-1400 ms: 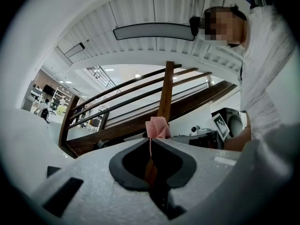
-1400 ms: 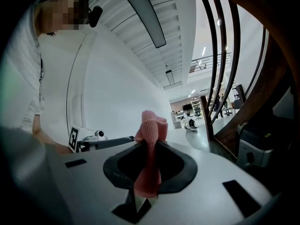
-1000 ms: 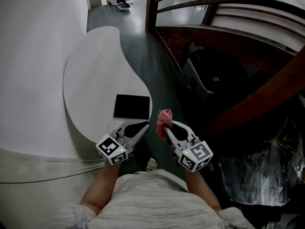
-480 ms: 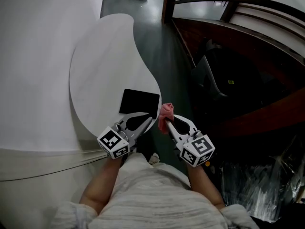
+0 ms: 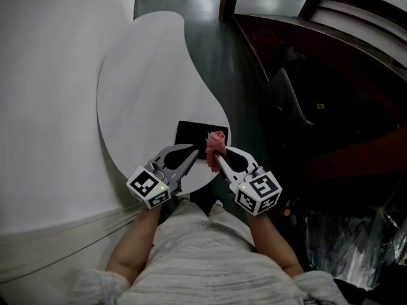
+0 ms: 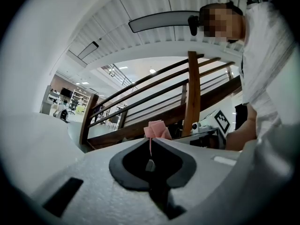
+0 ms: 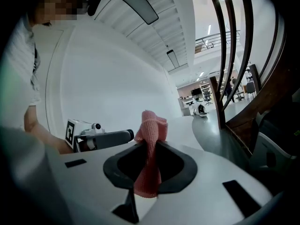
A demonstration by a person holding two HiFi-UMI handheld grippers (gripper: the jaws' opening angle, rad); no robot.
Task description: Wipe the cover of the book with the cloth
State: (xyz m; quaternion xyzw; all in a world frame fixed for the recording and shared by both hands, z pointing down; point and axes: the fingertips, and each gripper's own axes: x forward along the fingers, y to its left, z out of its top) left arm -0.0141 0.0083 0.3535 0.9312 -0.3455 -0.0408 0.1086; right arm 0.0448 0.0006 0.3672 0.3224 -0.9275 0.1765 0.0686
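A black book (image 5: 194, 134) lies flat at the near right edge of the white rounded table (image 5: 146, 88). My right gripper (image 5: 215, 154) is shut on a pink cloth (image 5: 215, 146), which bunches above its tips and hangs over the book's near right corner. In the right gripper view the pink cloth (image 7: 150, 149) is pinched between the jaws and trails down through them. My left gripper (image 5: 194, 157) is shut with nothing in it, its tips just short of the book's near edge. The left gripper view shows its closed jaws and the cloth (image 6: 157, 130) beyond them.
A white wall (image 5: 44, 75) curves along the table's left side. Dark grey floor (image 5: 216, 56) runs to the right of the table, with a dark wooden staircase and railing (image 5: 318, 49) beyond. A clear plastic-wrapped object (image 5: 350, 240) lies at the lower right.
Both grippers have moved forward to the table's edge, and the cloth now hangs over the book's near corner. The left gripper stays shut and the right keeps hold of the cloth.
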